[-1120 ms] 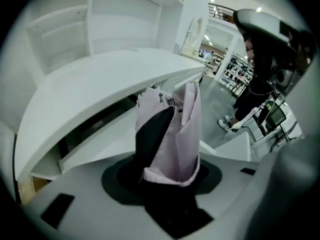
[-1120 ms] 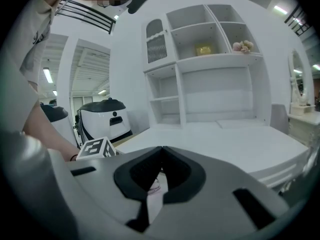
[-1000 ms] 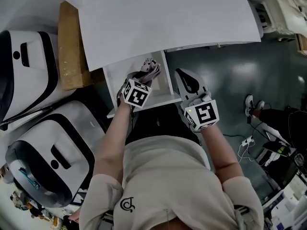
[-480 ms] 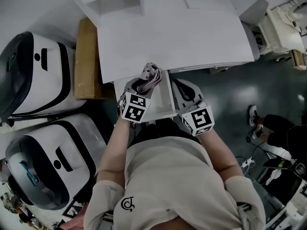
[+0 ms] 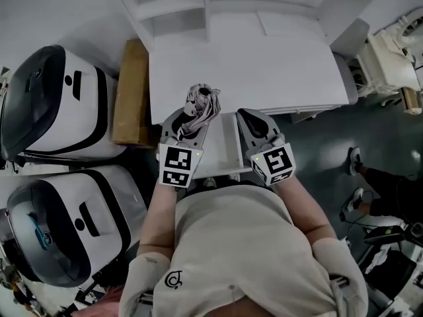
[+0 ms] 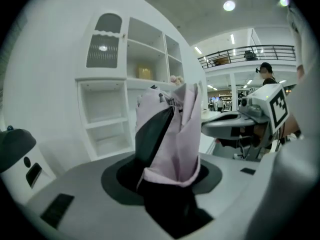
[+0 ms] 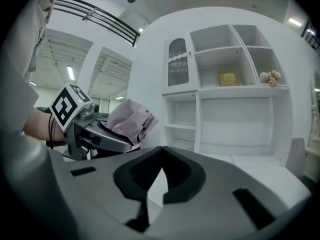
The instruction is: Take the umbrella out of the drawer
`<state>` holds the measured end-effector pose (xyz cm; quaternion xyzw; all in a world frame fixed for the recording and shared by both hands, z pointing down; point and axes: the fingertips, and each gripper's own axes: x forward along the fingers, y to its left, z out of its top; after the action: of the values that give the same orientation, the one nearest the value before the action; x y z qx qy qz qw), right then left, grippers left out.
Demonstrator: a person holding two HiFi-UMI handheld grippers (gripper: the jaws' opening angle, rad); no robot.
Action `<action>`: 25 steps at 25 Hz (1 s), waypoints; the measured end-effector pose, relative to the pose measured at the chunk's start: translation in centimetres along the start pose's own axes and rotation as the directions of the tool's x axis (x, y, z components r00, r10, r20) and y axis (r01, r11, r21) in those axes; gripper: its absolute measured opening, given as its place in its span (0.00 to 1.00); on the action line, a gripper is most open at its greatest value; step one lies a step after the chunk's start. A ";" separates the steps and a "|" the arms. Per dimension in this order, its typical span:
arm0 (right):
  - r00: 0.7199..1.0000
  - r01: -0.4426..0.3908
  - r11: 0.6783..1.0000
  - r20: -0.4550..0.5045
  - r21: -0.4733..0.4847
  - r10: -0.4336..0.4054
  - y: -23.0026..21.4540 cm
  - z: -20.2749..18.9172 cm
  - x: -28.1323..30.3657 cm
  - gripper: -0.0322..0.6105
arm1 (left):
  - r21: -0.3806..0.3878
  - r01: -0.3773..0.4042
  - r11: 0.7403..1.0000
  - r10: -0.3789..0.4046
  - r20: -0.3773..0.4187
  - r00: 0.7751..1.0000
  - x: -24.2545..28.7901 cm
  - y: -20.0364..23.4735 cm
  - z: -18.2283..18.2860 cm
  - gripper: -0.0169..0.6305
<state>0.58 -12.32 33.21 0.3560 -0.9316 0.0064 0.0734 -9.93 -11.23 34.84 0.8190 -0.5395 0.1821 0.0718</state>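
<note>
Seen from the head camera, a person in a beige top [image 5: 231,249] holds two grippers at the centre of the frame, over the front edge of a white desk [image 5: 251,65]. The left gripper [image 5: 195,113] is clamped on a folded lilac umbrella [image 5: 201,100], whose bunched fabric sticks out past the jaw tips and overlaps the desk edge, clear of the open white drawer [image 5: 228,147] that shows just below, between the two tools. The right gripper [image 5: 248,115] sits just right of it, tapered to a point and carrying nothing. Two white-and-black machines [image 5: 56,104] fill the left side of the frame, with a tan board [image 5: 131,91] between them and the desk. In the left gripper view, the umbrella [image 6: 172,134] stands upright at the centre, lilac cloth folded around a black part, with the left gripper's [image 6: 166,181] jaws pressed on its lower end. A white shelf unit [image 6: 125,99] rises behind, and the right gripper [image 6: 235,126] crosses the right of the frame. In the right gripper view, the right gripper's [image 7: 161,156] jaws meet tip to tip with nothing between them. The left gripper [image 7: 95,131] shows at left with the umbrella [image 7: 130,121] in it, and the shelf unit [image 7: 225,99] fills the right.
</note>
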 end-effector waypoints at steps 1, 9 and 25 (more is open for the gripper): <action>1.000 -0.011 1.000 0.009 -0.004 0.011 0.1 0.5 0.2 0.06 | -0.004 -0.015 1.000 0.016 0.034 0.999 -0.6 0.4 0.9 0.36; 0.995 -0.061 0.998 0.078 0.012 0.060 0.9 3.9 1.6 0.06 | -0.063 -0.109 0.992 0.122 0.296 0.947 -5.6 3.8 6.2 0.36; 0.994 -0.071 0.998 0.085 0.002 0.070 0.6 5.2 2.3 0.05 | -0.085 -0.158 0.984 0.177 0.319 0.931 -6.4 5.3 6.7 0.36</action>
<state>-2.22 -13.68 28.38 0.3231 -0.9458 -0.0039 0.0325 -15.48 -10.06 25.80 0.7862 -0.6169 0.0341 -0.0105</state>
